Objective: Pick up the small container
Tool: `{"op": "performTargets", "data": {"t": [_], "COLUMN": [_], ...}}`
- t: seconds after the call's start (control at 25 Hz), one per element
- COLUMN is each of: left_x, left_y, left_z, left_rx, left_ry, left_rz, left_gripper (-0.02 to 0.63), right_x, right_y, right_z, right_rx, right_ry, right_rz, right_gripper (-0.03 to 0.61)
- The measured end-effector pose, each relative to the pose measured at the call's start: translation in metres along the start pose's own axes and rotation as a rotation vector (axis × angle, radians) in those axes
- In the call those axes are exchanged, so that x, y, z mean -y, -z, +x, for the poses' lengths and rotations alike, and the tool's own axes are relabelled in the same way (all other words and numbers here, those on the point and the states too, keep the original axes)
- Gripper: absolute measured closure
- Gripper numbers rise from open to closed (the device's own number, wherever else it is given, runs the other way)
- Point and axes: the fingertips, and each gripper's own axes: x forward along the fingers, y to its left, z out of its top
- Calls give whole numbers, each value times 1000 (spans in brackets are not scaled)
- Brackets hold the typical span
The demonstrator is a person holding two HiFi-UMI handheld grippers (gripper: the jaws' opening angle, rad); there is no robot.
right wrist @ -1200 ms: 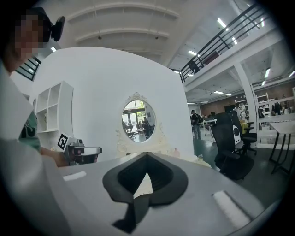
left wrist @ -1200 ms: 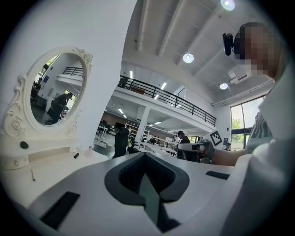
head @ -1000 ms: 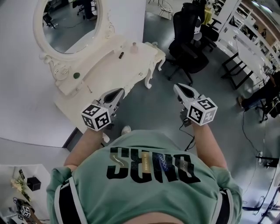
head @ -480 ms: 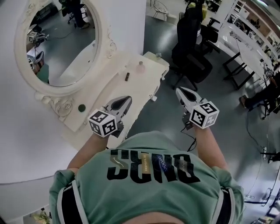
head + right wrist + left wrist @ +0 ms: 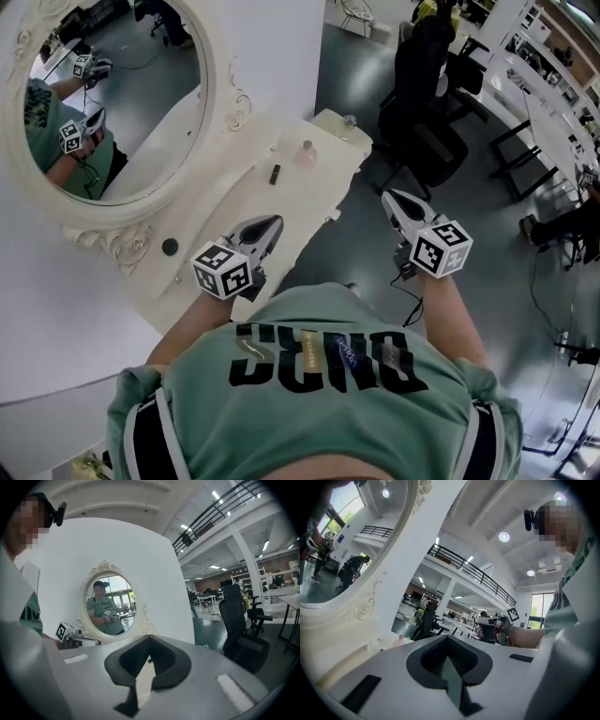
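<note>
A small dark green round container sits on the white vanity table, on the ledge under the oval mirror. My left gripper hovers over the vanity top, to the right of the container and well apart from it, jaws shut and empty. My right gripper is over the grey floor right of the vanity, also shut with nothing in it. In the left gripper view the shut jaws point along the vanity. The right gripper view looks past its shut jaws at the mirror.
A small dark stick-like thing and a pink bottle stand further along the vanity top. A black office chair is beyond the vanity's far end. Desks line the right side. The mirror reflects the person and grippers.
The view has come closer to the vanity. My left gripper has moved from beside the table's edge to over its top. The right gripper has kept its place relative to the body.
</note>
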Motion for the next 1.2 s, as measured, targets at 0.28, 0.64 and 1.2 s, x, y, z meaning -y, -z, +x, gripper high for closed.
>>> {"op": "performTargets", "data": {"t": [0.28, 0.64, 1.2], "left_x": [4, -9, -74], "left_y": [-20, -74, -123], "left_z": [73, 158, 155], "left_rx": [53, 173, 167], "left_ry": [-146, -293, -238], "left_rz": [31, 19, 86], "left_gripper": [615, 615, 614], "right_x": [87, 163, 143], "right_y": [-26, -82, -102], "right_z": [19, 66, 124], "right_rx": [7, 8, 45], "right_ry": [-136, -299, -259], "right_rz": [-3, -142, -184], "right_gripper": [569, 569, 569]}}
